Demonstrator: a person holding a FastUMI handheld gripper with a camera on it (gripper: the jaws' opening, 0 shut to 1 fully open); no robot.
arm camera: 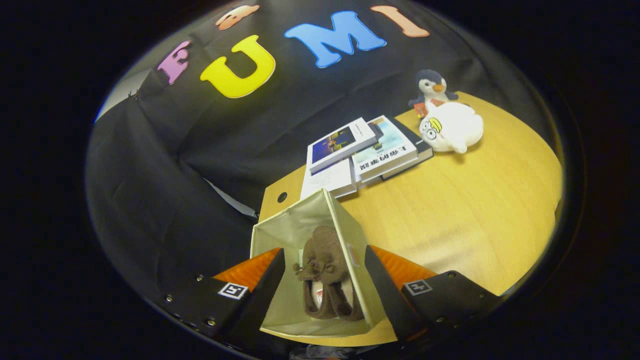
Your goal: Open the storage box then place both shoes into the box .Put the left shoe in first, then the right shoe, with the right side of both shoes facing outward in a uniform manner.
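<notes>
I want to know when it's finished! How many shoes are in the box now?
Done: the cream fabric storage box stands open on the wooden table, and one fuzzy brown shoe sits inside it. I cannot tell which shoe it is. In hand: nothing; the gripper is open, its fingers spread on either side of the box, apart from the shoe. Left: a second shoe, judging by the single one visible in the box.

The desk (475, 210) is evenly lit from above, with soft shadows. Strong fisheye bending is seen towards the edges. Focus is fairly sharp centrally; no glare is noted.
</notes>
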